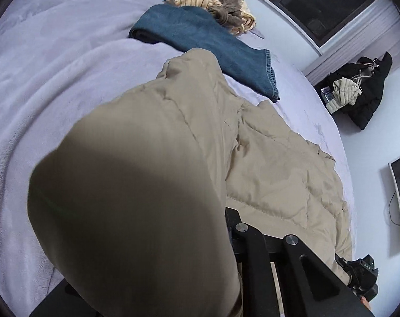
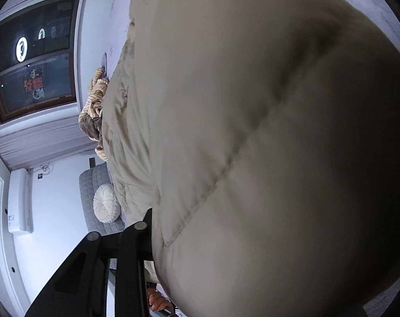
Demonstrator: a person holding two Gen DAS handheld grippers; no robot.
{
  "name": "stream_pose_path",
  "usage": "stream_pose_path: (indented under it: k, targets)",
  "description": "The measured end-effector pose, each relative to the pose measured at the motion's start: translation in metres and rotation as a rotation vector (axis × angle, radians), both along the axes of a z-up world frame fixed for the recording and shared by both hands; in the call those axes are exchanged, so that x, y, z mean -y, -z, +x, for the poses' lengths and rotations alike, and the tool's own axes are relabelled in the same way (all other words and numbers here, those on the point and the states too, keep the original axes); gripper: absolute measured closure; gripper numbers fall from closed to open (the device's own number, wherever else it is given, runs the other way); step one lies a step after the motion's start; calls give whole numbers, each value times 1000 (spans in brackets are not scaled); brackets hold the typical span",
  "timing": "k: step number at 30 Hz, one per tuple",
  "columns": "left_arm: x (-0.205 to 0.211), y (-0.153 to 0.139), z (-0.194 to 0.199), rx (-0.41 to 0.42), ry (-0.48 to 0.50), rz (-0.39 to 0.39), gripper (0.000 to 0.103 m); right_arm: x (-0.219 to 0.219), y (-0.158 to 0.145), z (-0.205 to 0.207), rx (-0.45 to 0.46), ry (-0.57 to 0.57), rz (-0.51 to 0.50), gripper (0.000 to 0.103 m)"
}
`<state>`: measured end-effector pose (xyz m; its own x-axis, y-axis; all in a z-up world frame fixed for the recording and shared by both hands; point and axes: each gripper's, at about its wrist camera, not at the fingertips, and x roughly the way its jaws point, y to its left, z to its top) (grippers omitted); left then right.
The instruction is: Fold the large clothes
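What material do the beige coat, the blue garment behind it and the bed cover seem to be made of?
Beige coat: likely a matte woven shell, perhaps nylon or polyester, over padding; stitched seams divide it into puffy panels.
Blue garment: probably denim, from its faded indigo look and thick stitched hem.
Bed cover: seems soft fleece or plush; its lilac surface is fuzzy with brushed marks.

Both wrist views close, sharing beige jacket [image 1: 152,185]
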<state>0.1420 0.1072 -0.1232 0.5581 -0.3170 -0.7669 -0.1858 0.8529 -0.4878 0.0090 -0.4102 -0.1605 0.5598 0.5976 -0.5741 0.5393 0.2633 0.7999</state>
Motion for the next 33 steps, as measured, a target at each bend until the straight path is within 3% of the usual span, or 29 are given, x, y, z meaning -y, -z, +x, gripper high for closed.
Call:
stream_pose_path:
  k: [2, 10, 13, 28, 33]
  targets:
    - [3, -10, -7, 23, -6, 5, 84, 0, -9, -2, 23, -30, -17, 77]
    - [-2, -33, -69, 48, 9, 30, 84, 3, -37, -33, 68, -128, -26, 79]
    - [-15, -31, -113, 30, 20, 31, 84, -1, -39, -53, 54, -152, -19, 79]
    - [-61, -22, -261, -32, 138, -14, 84, -29, -51, -192, 7, -164, -32, 79]
    - [-71, -4, -287, -101, 175, -10, 84, -20, -52, -218, -32, -158, -77, 78]
